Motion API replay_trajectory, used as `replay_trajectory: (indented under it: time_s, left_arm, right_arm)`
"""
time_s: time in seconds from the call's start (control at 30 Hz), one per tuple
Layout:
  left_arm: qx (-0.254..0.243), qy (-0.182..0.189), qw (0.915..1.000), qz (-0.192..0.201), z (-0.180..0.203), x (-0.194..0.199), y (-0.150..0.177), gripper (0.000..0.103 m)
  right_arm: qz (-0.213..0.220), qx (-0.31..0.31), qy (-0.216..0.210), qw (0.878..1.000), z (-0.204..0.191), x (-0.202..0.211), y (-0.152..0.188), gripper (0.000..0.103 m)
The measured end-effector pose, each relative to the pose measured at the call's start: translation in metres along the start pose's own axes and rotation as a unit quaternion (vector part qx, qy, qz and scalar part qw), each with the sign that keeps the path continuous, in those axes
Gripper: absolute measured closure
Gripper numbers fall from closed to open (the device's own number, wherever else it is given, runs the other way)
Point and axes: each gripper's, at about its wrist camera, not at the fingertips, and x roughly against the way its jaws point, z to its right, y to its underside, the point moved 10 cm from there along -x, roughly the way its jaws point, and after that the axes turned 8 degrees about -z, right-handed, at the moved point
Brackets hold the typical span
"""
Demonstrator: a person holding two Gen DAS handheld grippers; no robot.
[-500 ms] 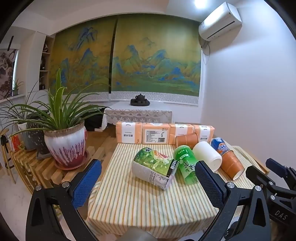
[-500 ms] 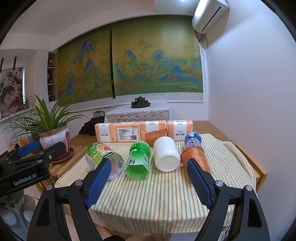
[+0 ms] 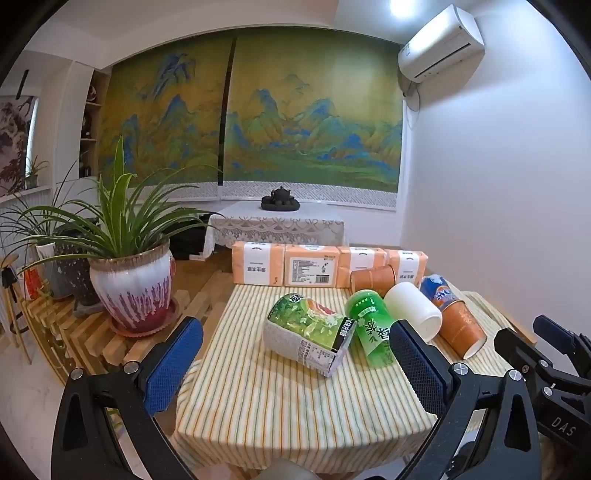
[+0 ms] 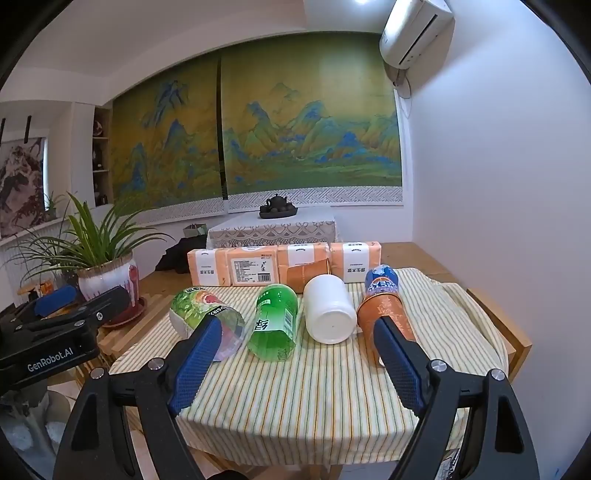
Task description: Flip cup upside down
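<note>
Evenly lit, fairly bright, from a ceiling lamp (image 3: 400, 6) blown out to white at the top edge of both views. Soft glare on the white wall (image 4: 498, 166) at right; only faint, diffuse shadows under things on the striped tablecloth (image 3: 277, 398). Strong fisheye bending, with black vignette in every corner. Sharp at centre, softer toward the rims. Small print on the tissue packs (image 4: 251, 271) perhaps legible, probably not.

A home living room. A landscape mural (image 3: 295, 122) fills the far wall; below it stands a tea set (image 3: 280, 199) on a lace-covered side table (image 3: 275, 230), an air conditioner (image 3: 441, 42) at its upper right, potted plants (image 3: 125, 258) to its left.
</note>
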Motion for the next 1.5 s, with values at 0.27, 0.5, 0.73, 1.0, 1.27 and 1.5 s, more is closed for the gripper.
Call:
replay_trajectory:
  time_s: [0.27,0.5,0.73,1.0,1.27,1.5]
  left_arm:
    - [-0.004,-0.005,1.0000,0.003,0.0023,0.0024,-0.0008,0.001]
    - [-0.003,-0.005,1.0000,0.004,0.0032,0.0023,-0.0007,0.001]
    - [-0.002,-0.005,1.0000,0.004,0.0026,0.0026,-0.0009,0.001]
    - [-0.002,-0.004,1.0000,0.003,0.0033,0.0029,-0.0008,0.001]
    - [-0.001,-0.004,1.0000,0.003,0.0031,0.0030,-0.0007,0.001]
    - [-0.002,-0.004,1.0000,0.002,0.0032,0.0027,-0.0006,0.001]
  right_arm:
    - [0.003,0.002,0.003,1.000,-0.0012,0.0005,0.0013,0.021]
    - [0.007,0.000,0.005,1.000,-0.0002,0.0037,-0.0002,0.021]
    - [0.008,0.001,0.005,1.000,0.0003,0.0038,-0.0007,0.020]
    - [0.009,-0.001,0.006,1.000,0.0000,0.0035,-0.0012,0.018]
    - [0.007,0.001,0.007,1.000,-0.0017,0.0027,-0.0005,0.017]
    - [0.011,-0.002,0.009,1.000,-0.0010,0.0023,-0.0005,0.014]
